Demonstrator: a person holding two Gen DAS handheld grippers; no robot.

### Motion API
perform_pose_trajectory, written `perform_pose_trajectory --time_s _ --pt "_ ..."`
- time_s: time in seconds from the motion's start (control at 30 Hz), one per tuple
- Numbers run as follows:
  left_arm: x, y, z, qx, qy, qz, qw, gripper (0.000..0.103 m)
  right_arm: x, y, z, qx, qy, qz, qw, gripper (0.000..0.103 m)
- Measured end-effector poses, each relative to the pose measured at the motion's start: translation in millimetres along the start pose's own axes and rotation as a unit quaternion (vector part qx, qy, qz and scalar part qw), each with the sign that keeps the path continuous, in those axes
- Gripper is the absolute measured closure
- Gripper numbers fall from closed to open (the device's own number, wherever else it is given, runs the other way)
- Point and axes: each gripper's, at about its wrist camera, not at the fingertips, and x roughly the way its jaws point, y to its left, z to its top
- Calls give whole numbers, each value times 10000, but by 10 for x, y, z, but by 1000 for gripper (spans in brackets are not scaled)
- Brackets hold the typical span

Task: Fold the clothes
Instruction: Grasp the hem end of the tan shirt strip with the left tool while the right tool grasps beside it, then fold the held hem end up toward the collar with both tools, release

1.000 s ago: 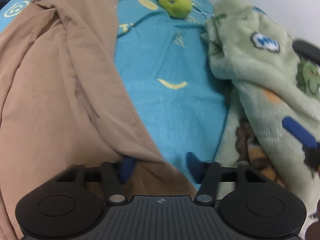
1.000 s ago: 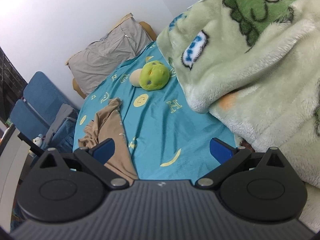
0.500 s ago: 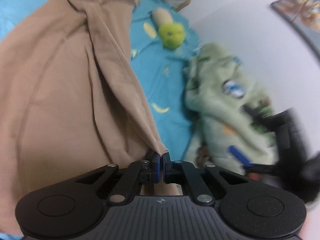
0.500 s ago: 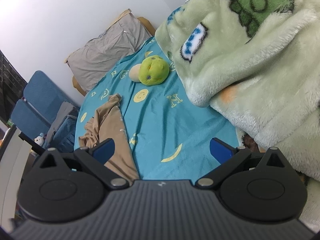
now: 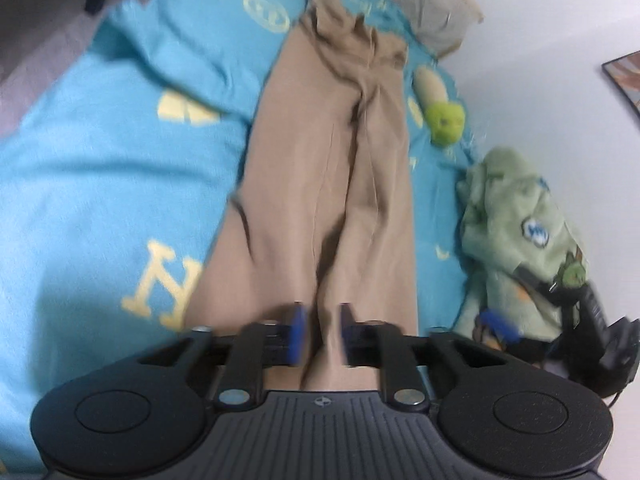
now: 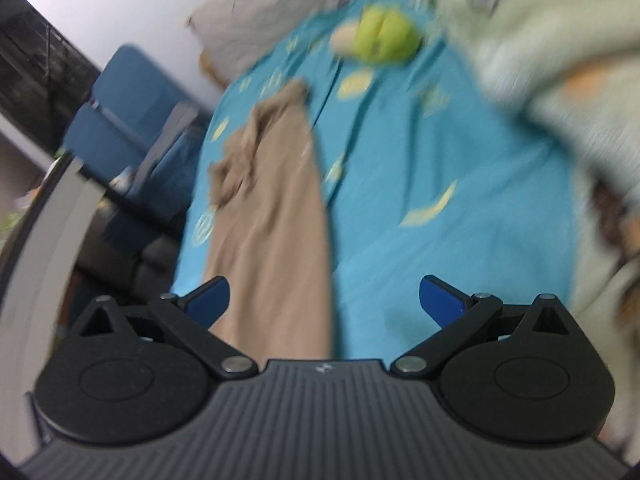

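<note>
The left gripper (image 5: 320, 334) has its blue fingers a little apart, a fold of the tan garment (image 5: 328, 184) between them; blur hides whether they touch it. The garment stretches straight ahead across the teal bedsheet (image 5: 100, 184). The right gripper (image 6: 324, 300) is spread wide, holding nothing, the garment's near edge just ahead of its left finger. Farther ahead lie a green plush toy (image 6: 384, 36), a pale green blanket (image 6: 560, 60) to the right, and a grey pillow (image 6: 276, 16).
</note>
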Motion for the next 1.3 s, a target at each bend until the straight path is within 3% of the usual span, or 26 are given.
perform_pose_trajectory --time_s 0.03,0.17,0.23,0.3,0.4,0.47,0.5,0.53,0.57,0.6,0.63,0.8,0.93,1.03,1.17,1.27,1.3 --pt "-25 -10 12 55 -133 119 9998 55 89 36 -48 -22 221 -1 9998 2" --pt "-31 -31 29 363 -256 1059 9934 36 446 243 -290 -371 994 -141 9943 2" --pt "-30 44 17 306 -223 1252 9914 29 608 306 -420 -438 1309 -190 9902 7" --pt "0 69 11 300 -87 1217 9921 29 737 387 -548 -644 1569 -334 9849 18" --pt "-1 74 -24 448 88 1058 9933 29 745 537 -660 -1120 1618 -639 9784 28" --pt "-18 66 -58 560 207 933 9938 49 721 621 -731 -1333 1684 -755 9737 37" --pt "-30 41 -82 659 257 945 9930 64 709 667 -772 -1459 1737 -802 9706 43" --pt "-42 15 -105 759 307 958 9920 79 700 715 -812 -1604 1778 -854 9671 56" --pt "-55 -11 -128 856 353 968 9910 86 691 755 -849 -1724 1819 -921 9637 65" --pt "-78 -45 -138 914 326 954 9907 94 683 779 -874 -1811 1846 -1022 9606 85" --pt "-101 -79 -148 972 300 939 9904 95 669 792 -882 -1859 1848 -1107 9587 91" --pt "-430 -249 -202 1231 -18 859 9887 97 346 923 -810 -1998 1666 -1025 9601 95" --pt "-756 -339 -310 1311 -55 783 9883 98 63 1089 -894 -2397 1676 -969 9514 96" --pt "-883 -429 -478 1537 110 1002 9830 97 -62 1173 -1041 -2746 1761 -1070 9392 96" --pt "-693 -598 -696 1950 238 1405 9704 96 -170 1164 -1180 -3088 1673 -1400 9258 95" --pt "-717 -641 -779 2191 156 1618 9621 79 -245 1117 -1089 -2811 1401 -1462 9381 93" --pt "-741 -669 -735 2233 22 1605 9614 68 -267 1098 -1062 -2724 1341 -1464 9415 92"
